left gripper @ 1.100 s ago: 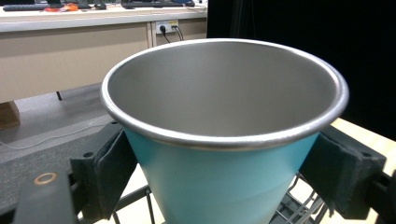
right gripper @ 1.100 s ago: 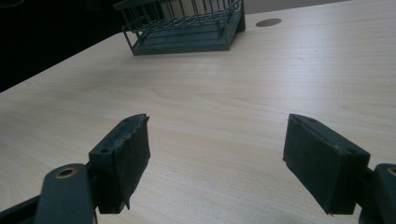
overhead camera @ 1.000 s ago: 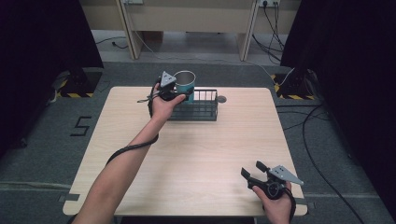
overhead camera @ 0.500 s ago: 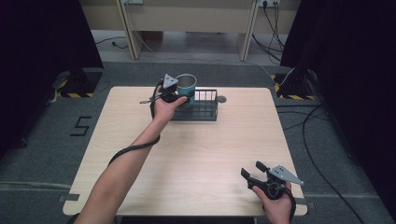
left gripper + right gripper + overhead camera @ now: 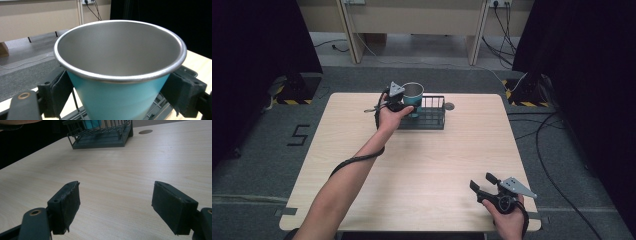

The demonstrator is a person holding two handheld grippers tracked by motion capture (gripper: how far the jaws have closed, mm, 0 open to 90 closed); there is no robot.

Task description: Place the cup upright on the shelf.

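A teal cup with a steel inside is held upright at the left end of a dark wire basket at the table's far edge. My left gripper is shut on the cup; in the left gripper view its pads press both sides of the teal wall. Whether the cup's base rests in the basket is hidden. My right gripper is low over the table's near right corner, open, with nothing between its pads. In the right gripper view the basket and a bit of the cup lie far ahead.
The light wooden table has a round cable hole right of the basket. Cables run over the grey floor to the right. Dark curtains stand on both sides.
My left gripper has carried the cup slightly right and down, closer over the basket's left end. The right gripper has stayed still.
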